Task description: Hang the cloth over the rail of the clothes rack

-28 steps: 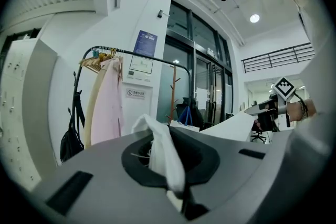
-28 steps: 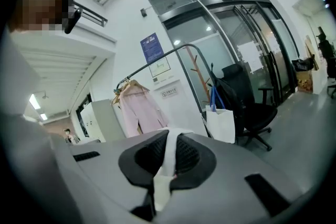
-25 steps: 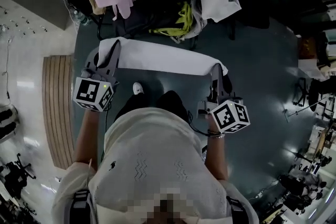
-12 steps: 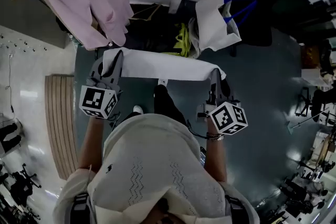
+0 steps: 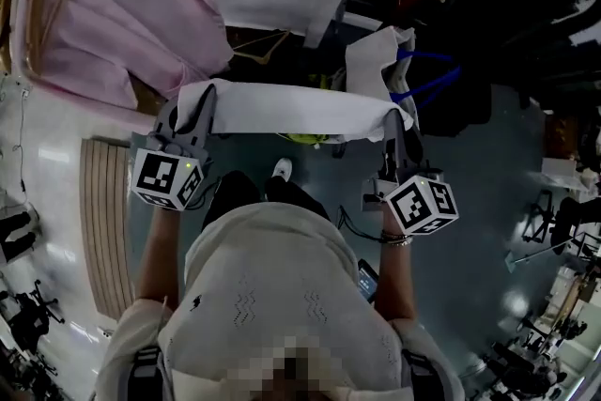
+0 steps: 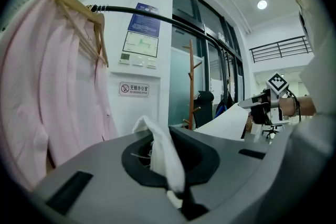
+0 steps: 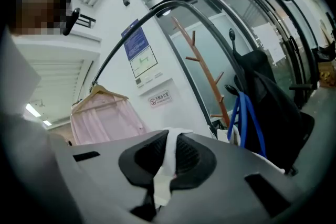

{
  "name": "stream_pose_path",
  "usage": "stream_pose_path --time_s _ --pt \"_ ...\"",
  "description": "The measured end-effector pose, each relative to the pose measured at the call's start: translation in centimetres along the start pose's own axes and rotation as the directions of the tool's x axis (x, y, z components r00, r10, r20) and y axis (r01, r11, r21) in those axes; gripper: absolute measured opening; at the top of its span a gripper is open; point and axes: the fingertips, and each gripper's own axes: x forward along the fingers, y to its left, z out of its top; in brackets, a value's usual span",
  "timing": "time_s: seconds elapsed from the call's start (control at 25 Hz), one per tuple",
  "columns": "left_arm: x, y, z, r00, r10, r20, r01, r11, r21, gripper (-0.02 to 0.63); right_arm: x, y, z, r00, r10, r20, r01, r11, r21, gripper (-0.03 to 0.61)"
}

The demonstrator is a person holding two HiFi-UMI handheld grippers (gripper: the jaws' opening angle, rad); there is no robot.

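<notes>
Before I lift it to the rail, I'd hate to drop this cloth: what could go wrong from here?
1. The left tongs and right tongs each pinch only a small corner of the cloth; it may slip out.
2. A pink shirt already hangs on the rail; the cloth could land on it or bunch against it.

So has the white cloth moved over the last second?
Yes, forward. The white cloth now reaches the white bag and the hanging pink shirt, both clearly ahead of it a second ago.
</notes>
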Motion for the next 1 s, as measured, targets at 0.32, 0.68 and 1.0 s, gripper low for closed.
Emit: stream_pose_path --time_s 0.32,0.68,1.0 --pt "2.8 3.2 14.6 0.979 -0.018 0.202 -0.025 0.978 0.207 0.015 3.6 5.1 13.5 0.970 0.179 0.163 -0.157 0.978 -0.139 0.021" --pt "1.0 4.3 31.9 0.922 -0.089 0.376 -0.078 0.910 0.407 0.015 1.6 13.4 28.1 0.893 0.329 0.306 -0.235 0.922 -0.307 0.023" --pt "-0.2 5.3 44.5 0.884 -0.105 0.456 -0.208 0.785 0.583 0.015 -0.3 21.3 39.9 0.852 0.383 0.356 -0.136 0.821 -0.555 0.023"
